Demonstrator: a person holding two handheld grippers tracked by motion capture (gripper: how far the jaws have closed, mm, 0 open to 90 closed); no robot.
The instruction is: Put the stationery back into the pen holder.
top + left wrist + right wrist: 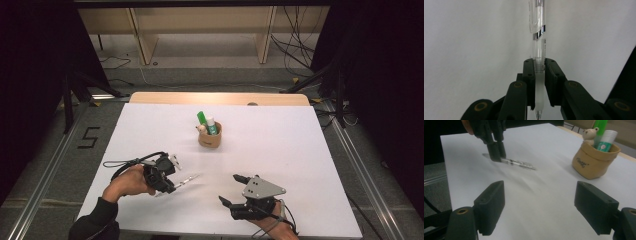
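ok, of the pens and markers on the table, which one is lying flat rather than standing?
The clear pen, clamped near its tip by the left gripper and lying on the white table. The green marker and white-capped stick stand in the tan cup.

Stood alone mid-worktop (pixel 280 150), toward the far side: tan pen pot (pixel 209 136). Lay near left, gripped by left gripper (pixel 172 186): clear pen (pixel 184 180). Left open room between pot and both grippers, far corners too.
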